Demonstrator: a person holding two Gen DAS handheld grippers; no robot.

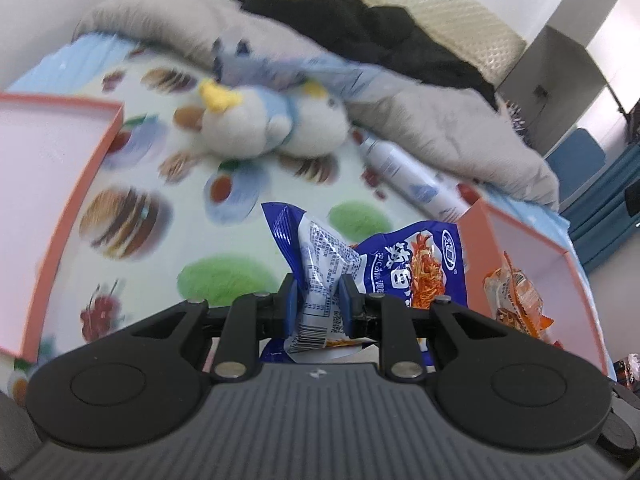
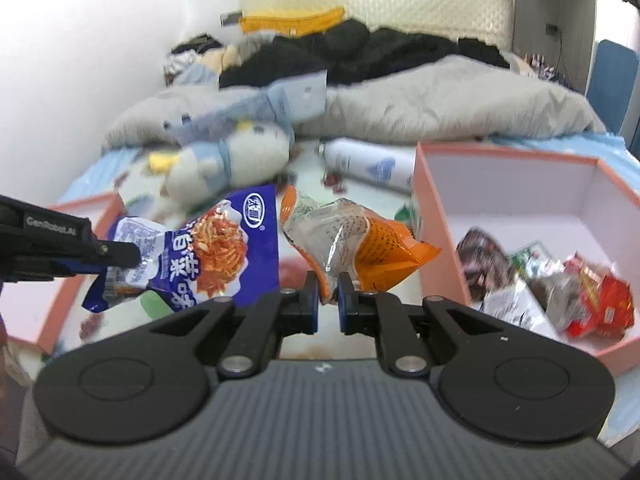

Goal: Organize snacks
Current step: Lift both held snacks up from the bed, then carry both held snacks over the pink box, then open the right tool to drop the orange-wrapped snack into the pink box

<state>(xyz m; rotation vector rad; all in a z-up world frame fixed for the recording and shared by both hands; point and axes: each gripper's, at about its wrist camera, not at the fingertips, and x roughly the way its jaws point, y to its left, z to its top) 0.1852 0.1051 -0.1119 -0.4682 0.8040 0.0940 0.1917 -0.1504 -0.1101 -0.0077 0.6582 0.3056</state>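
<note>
My left gripper (image 1: 318,300) is shut on a blue snack packet (image 1: 384,264) and holds it above the patterned bed sheet; it also shows in the right wrist view (image 2: 216,248), pinched at its left end by the left gripper (image 2: 120,256). My right gripper (image 2: 329,300) is shut on an orange snack packet (image 2: 360,240), held in the air. A pink box (image 2: 440,216) at the right holds several snack packets (image 2: 580,292). In the left wrist view the same box (image 1: 520,232) shows an orange packet (image 1: 516,296) in it. A second pink box (image 1: 80,184) lies at the left.
A blue and white plush toy (image 1: 256,120) and a white spray bottle (image 1: 412,176) lie on the sheet behind the boxes. A grey blanket (image 2: 440,108) and black clothes (image 2: 360,52) are piled further back. A white wall stands at the left.
</note>
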